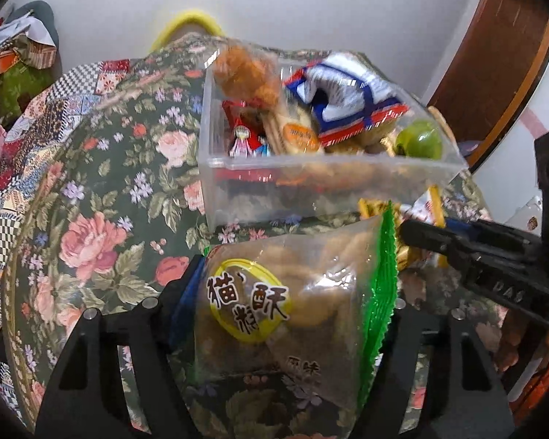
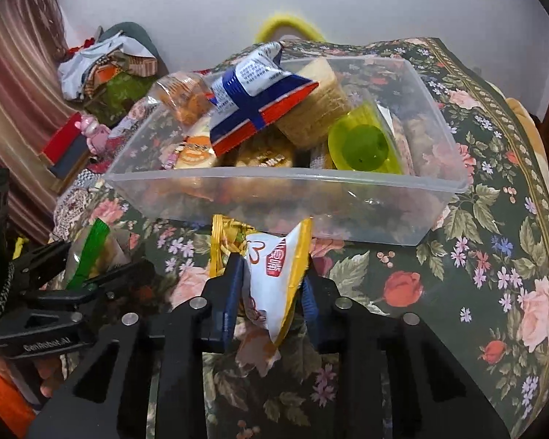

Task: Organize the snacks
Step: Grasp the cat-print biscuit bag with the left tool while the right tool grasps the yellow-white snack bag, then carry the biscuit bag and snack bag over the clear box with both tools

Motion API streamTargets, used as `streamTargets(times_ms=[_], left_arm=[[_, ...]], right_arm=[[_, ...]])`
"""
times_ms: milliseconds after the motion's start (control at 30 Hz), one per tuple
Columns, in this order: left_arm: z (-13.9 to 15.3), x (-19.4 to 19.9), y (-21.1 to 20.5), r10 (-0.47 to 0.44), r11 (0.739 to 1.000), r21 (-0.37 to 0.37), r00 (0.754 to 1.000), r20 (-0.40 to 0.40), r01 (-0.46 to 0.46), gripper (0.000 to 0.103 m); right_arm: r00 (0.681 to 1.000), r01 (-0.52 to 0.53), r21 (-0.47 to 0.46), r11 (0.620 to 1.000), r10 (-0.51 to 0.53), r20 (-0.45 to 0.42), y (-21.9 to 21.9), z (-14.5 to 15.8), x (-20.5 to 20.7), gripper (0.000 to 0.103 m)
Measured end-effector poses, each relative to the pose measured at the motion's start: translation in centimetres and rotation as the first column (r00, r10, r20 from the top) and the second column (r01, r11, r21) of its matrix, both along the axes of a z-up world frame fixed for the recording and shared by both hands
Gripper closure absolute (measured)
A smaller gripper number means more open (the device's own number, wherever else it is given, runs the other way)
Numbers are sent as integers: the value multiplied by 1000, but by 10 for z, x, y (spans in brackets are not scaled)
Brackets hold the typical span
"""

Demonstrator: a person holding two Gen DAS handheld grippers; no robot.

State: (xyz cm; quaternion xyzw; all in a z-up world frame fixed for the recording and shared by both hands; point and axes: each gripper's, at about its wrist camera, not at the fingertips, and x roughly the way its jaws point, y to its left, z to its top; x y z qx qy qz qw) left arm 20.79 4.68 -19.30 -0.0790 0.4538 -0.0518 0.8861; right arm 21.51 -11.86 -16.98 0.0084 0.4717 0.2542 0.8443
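**Two packets gripped, bin ahead**

Left claw (image 1: 292,314) clamped on cookie bag (image 1: 289,292), held up just short of bin (image 1: 333,179). Right claw (image 2: 271,285) pinching white packet (image 2: 274,278), bin (image 2: 274,190) straight ahead and near. Both probably light, crinkly and slippery, contents brittle. Best held at sealed edge or mid-body, squeezed gently to avoid crushing. Bin already heaped; room looks likeliest at right end.
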Motion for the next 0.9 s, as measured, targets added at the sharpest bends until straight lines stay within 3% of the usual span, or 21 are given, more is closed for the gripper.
streamTargets(times_ms=[533,900], left_arm=[[66,18,3,24,1000,-1,990,137,-24,31],[70,62,4,52,998,18,987,154,-55,31]], right_arm=[[995,-13,69,998,6,104,-6,40,-4,82],[983,37,85,996,-52,176,-4,59,29,82]])
